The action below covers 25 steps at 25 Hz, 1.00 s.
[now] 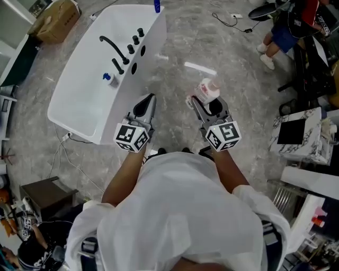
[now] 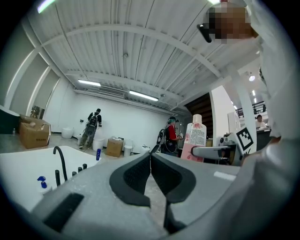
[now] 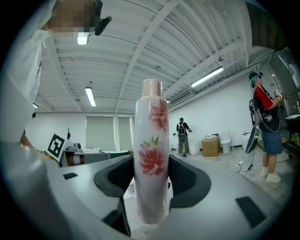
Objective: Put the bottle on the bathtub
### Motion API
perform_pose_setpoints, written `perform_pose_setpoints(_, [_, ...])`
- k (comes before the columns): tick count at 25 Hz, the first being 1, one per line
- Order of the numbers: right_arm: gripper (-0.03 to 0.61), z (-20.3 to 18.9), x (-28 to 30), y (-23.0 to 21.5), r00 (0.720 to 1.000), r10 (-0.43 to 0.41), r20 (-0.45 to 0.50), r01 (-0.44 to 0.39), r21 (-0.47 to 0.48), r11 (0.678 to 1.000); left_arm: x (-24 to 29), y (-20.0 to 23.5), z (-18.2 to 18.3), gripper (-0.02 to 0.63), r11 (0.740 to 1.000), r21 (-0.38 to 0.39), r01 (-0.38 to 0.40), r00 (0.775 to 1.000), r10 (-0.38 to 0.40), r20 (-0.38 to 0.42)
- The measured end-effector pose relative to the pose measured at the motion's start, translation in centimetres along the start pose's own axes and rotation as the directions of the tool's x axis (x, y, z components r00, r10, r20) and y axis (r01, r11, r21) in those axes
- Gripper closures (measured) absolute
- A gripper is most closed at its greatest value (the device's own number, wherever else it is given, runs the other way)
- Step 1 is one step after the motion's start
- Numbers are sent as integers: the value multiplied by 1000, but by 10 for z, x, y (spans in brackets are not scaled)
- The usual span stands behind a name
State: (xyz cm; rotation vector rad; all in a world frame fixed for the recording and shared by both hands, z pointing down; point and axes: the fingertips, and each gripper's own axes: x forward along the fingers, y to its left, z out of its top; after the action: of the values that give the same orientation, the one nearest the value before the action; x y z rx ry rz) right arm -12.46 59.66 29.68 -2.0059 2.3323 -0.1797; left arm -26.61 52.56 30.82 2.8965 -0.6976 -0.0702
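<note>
A white bottle with red flowers and a pale pink cap stands upright between the jaws of my right gripper, whose pads press on both its sides. From the head view the bottle hangs above the floor, right of the white bathtub. The tub has a black faucet and black knobs on its near rim. My left gripper is shut with nothing in it, its tip just right of the tub's corner. In the left gripper view the jaws meet, with the bottle to the right and the bathtub to the left.
A small blue thing sits on the tub's rim and a blue bottle stands at its far end. A cardboard box lies beyond the tub. A marble-patterned cabinet stands at the right, a seated person at the top right.
</note>
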Motion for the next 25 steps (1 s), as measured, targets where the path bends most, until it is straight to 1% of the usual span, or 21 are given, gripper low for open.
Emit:
perform_pose_setpoints(3, [353, 0, -5, -4, 1000, 6, 9, -6, 19, 1000, 1, -6, -1, 597, 1000, 12, 1, 1000, -1, -2])
perform_pose_setpoints(10, [353, 1, -20, -20, 1000, 21, 11, -21, 22, 1000, 7, -19, -10, 597, 1000, 22, -14, 999, 14, -36])
perform_pose_setpoints(14, [353, 1, -30, -32, 999, 34, 14, -35, 32, 999, 13, -31, -16, 597, 1000, 26, -17, 999, 19, -51])
perform_pose_setpoints(20, [353, -2, -37, -55, 999, 50, 12, -51, 41, 998, 28, -46, -24, 597, 999, 32, -29, 998, 30, -54])
perform_pose_setpoints(25, [353, -3, -23, -67, 998, 65, 10, -65, 51, 997, 41, -39, -28, 597, 999, 26, -43, 997, 45, -61])
